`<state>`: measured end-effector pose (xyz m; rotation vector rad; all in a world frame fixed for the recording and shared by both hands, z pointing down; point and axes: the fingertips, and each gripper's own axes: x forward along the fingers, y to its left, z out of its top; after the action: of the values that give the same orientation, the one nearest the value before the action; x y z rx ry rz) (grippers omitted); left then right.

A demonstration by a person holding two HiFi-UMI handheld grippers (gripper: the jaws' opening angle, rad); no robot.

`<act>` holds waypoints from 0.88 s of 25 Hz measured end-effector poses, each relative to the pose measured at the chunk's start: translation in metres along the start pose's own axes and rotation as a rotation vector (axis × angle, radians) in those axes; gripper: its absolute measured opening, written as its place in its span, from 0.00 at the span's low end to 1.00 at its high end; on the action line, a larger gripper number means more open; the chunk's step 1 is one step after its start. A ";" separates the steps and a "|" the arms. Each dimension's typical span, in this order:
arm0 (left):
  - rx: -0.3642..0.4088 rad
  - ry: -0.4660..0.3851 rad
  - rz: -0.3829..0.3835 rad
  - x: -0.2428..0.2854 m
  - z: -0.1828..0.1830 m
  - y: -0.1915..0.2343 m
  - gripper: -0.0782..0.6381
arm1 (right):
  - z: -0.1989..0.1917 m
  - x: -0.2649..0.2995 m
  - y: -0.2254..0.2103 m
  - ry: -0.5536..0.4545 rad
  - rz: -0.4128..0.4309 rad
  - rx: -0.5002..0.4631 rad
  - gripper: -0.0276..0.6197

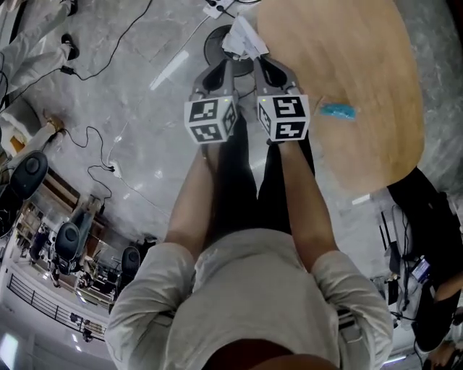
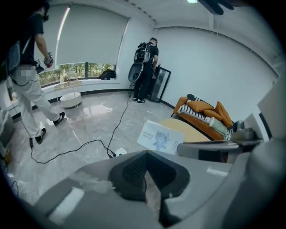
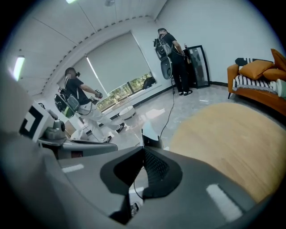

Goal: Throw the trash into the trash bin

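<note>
In the head view my two grippers are held side by side over the grey floor, just off the left edge of the round wooden table (image 1: 340, 65). The right gripper (image 1: 262, 61) is shut on a white printed paper (image 1: 244, 37), which sticks out beyond its tips. That paper (image 3: 149, 130) shows edge-on at the right gripper's (image 3: 144, 150) jaw tips and flat (image 2: 160, 136) in the left gripper view. The left gripper (image 1: 226, 63) (image 2: 144, 154) has its pads together with nothing seen between them. A dark round object (image 1: 213, 45) lies on the floor under the paper, partly hidden.
A blue wrapper (image 1: 337, 111) lies on the table. Black cables (image 1: 101, 155) and a white power strip (image 1: 213, 9) cross the floor. An orange sofa (image 2: 203, 114) stands by the far wall. Other people (image 2: 145, 67) stand in the room, one (image 1: 427, 238) beside the table.
</note>
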<state>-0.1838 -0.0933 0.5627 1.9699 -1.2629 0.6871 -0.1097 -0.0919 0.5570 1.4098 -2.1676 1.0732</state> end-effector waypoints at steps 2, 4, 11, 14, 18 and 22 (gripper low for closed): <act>-0.021 -0.011 0.018 -0.004 -0.001 0.016 0.13 | -0.004 0.011 0.016 0.021 0.024 -0.016 0.06; -0.048 -0.017 0.030 -0.008 -0.004 0.029 0.13 | -0.009 0.019 0.029 0.047 0.041 -0.036 0.06; -0.119 -0.028 0.061 -0.017 -0.020 0.063 0.13 | -0.024 0.035 0.055 0.102 0.064 -0.084 0.06; -0.129 -0.026 0.063 -0.019 -0.025 0.066 0.13 | -0.032 0.036 0.056 0.125 0.061 -0.085 0.06; -0.143 -0.024 0.064 -0.016 -0.034 0.076 0.13 | -0.039 0.047 0.060 0.151 0.058 -0.085 0.06; -0.143 -0.020 0.077 0.001 -0.046 0.089 0.13 | -0.056 0.063 0.054 0.183 0.052 -0.077 0.06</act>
<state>-0.2683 -0.0837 0.6157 1.8245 -1.3673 0.5987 -0.1927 -0.0781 0.6114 1.1800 -2.1003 1.0793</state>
